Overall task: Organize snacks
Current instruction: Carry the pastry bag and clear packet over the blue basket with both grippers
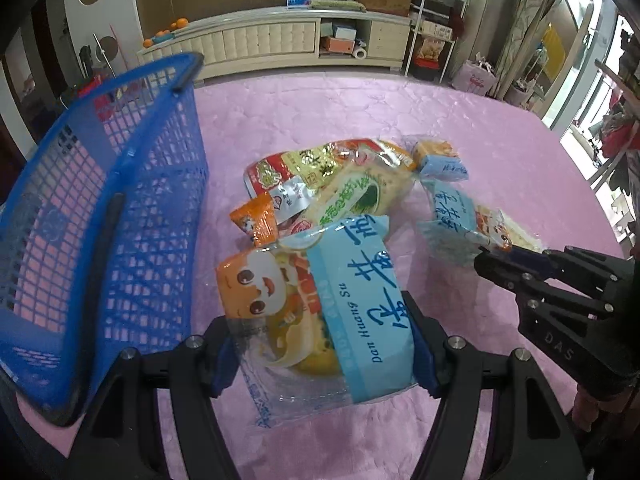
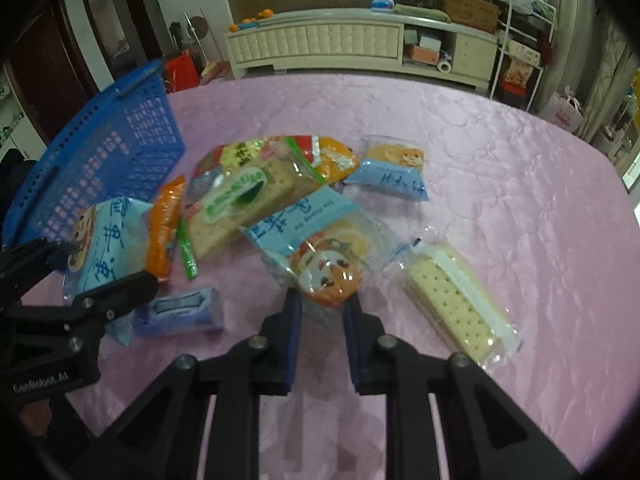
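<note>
Jaws of left gripper (image 1: 324, 354) clamped on egg-yolk pastry pack (image 1: 320, 312); right gripper (image 2: 322, 314) pinching second cartoon pack (image 2: 320, 256). Blue basket (image 1: 100, 216) beside the snack pile (image 2: 256, 184).

The left gripper (image 1: 324, 354) reaches forward low over the pink tabletop (image 1: 460, 128), its black fingers (image 1: 428, 364) set wide apart and pressed against both sides of an egg-yolk pastry packet (image 1: 320, 312). The right gripper (image 2: 322, 312) points toward the tabletop's middle, its blue-padded fingers (image 2: 292, 320) narrowed onto the orange end of a second pastry packet (image 2: 320, 256). In the left wrist view its tips come in from the right edge.
</note>
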{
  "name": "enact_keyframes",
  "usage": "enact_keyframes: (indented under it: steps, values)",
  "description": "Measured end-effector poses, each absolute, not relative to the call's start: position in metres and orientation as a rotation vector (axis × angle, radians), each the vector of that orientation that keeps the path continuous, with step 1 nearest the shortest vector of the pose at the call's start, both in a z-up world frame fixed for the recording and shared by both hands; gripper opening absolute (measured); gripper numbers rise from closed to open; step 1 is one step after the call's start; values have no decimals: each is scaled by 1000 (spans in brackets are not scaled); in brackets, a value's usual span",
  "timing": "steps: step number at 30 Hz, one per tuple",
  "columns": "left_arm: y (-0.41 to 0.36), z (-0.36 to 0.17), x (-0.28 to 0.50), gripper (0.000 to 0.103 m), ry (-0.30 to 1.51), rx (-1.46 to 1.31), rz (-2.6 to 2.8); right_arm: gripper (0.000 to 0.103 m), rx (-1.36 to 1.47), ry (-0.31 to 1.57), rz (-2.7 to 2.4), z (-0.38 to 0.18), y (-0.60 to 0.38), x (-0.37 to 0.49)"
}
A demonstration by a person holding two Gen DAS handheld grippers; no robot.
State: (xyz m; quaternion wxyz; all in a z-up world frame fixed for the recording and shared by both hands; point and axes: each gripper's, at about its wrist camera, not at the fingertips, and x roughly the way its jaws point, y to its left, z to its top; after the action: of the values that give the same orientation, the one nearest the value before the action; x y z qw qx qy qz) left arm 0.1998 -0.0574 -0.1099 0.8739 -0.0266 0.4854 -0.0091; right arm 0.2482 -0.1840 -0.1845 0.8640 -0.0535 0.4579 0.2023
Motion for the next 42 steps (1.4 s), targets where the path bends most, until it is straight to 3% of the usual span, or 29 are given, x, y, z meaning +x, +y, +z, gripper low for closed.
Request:
enact_keyframes:
  steps: [20, 30, 42]
  values:
    - [-46, -25, 147, 67, 921, -67, -194, 16, -112, 820, 412, -89, -181, 172]
    - [5, 32, 124, 67, 831, -85, -188, 16, -129, 709, 468, -36, -139, 161]
    - [85, 42, 115, 67, 833, -108, -74, 16, -136, 663, 612, -16, -58, 166]
